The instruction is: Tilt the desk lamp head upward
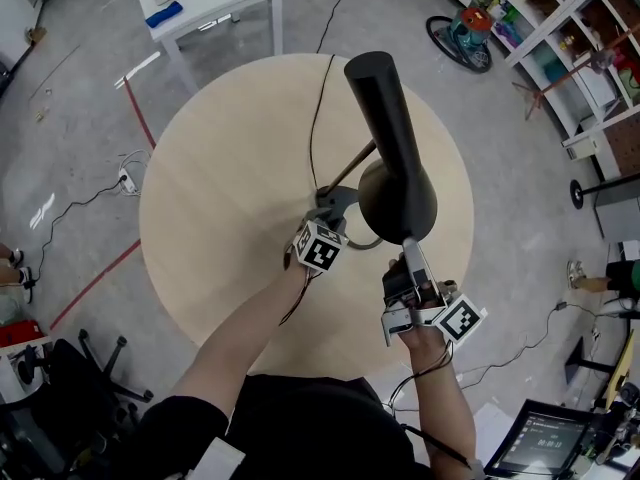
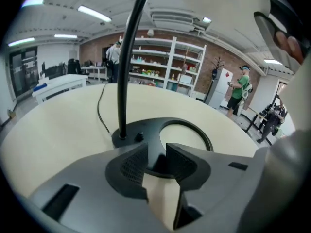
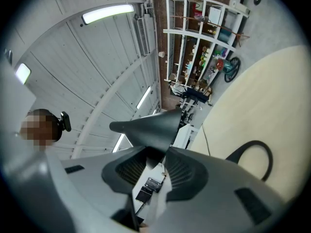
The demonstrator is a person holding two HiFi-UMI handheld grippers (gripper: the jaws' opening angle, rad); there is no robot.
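On the round counter, the black lamp head hangs above its ring base. Right gripper view alone shows right gripper jaws pinching the head's rim. Left gripper view shows left gripper jaws spread at base edge.
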